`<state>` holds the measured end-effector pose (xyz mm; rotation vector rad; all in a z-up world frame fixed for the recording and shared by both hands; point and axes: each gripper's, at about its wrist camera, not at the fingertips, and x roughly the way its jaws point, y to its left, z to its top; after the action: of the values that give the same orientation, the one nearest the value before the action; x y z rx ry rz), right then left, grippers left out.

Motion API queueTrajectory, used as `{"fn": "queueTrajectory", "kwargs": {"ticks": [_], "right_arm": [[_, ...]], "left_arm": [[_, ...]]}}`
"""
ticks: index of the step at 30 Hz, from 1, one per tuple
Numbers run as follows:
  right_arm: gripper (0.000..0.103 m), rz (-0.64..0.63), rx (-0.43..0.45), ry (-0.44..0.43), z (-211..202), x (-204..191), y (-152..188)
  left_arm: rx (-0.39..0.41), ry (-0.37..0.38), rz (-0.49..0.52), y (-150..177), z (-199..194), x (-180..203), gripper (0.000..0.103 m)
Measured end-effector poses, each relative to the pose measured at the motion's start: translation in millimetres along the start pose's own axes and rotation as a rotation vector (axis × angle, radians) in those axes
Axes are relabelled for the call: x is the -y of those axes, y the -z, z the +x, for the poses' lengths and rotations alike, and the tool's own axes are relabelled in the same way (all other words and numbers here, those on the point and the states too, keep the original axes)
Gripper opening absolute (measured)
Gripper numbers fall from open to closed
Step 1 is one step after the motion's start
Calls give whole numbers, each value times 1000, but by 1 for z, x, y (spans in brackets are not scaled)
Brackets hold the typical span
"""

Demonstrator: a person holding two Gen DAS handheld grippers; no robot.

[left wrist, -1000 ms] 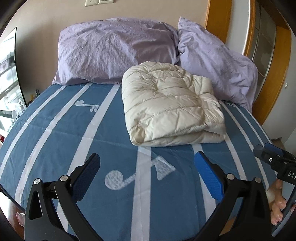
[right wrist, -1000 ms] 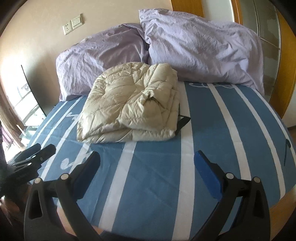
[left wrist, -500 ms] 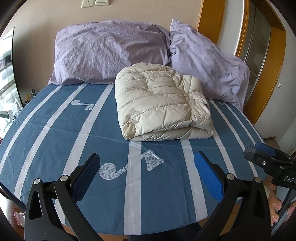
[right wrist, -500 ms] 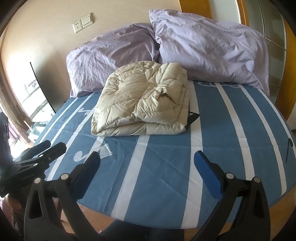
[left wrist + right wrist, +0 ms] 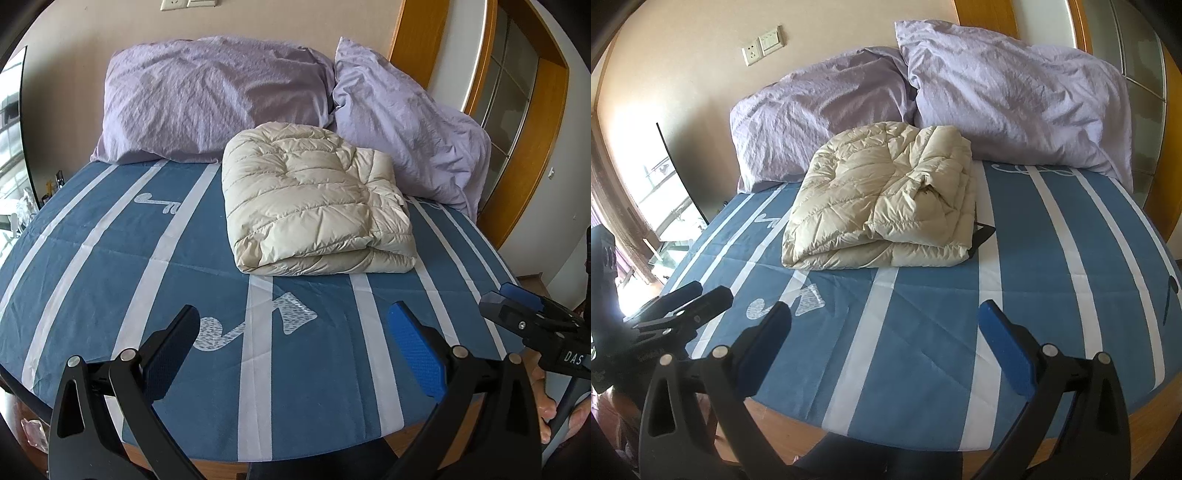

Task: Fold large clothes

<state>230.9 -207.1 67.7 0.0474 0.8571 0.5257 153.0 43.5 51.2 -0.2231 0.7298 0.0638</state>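
A cream quilted puffer jacket (image 5: 314,199) lies folded into a compact bundle on the blue striped bed sheet (image 5: 110,258), just in front of the pillows. The right wrist view shows the same jacket (image 5: 882,199) with a black strap poking out at its right side. My left gripper (image 5: 295,339) hangs open over the bed's near edge, well short of the jacket, with nothing between its fingers. My right gripper (image 5: 886,336) is likewise open and empty, back from the jacket. Each gripper appears at the edge of the other's view.
Two lilac pillows (image 5: 214,99) (image 5: 406,122) lean against the beige wall behind the jacket. A wooden door frame (image 5: 532,155) stands at the right, a window with a dark panel (image 5: 679,173) at the left. The bed's wooden edge (image 5: 1145,417) runs below the sheet.
Both grippers have pulled back and away from the bed, so the jacket looks smaller and farther and the bed's near wooden edge has come into view. The jacket has not moved.
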Motion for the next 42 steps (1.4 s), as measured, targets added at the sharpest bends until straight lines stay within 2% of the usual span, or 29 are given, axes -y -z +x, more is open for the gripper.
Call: {"fn": "queueTrajectory", "kwargs": {"ticks": [42], "right_arm": [[101, -5, -6, -3, 2, -4, 0]], "left_arm": [[-22, 9, 2, -1, 6, 7, 102]]}}
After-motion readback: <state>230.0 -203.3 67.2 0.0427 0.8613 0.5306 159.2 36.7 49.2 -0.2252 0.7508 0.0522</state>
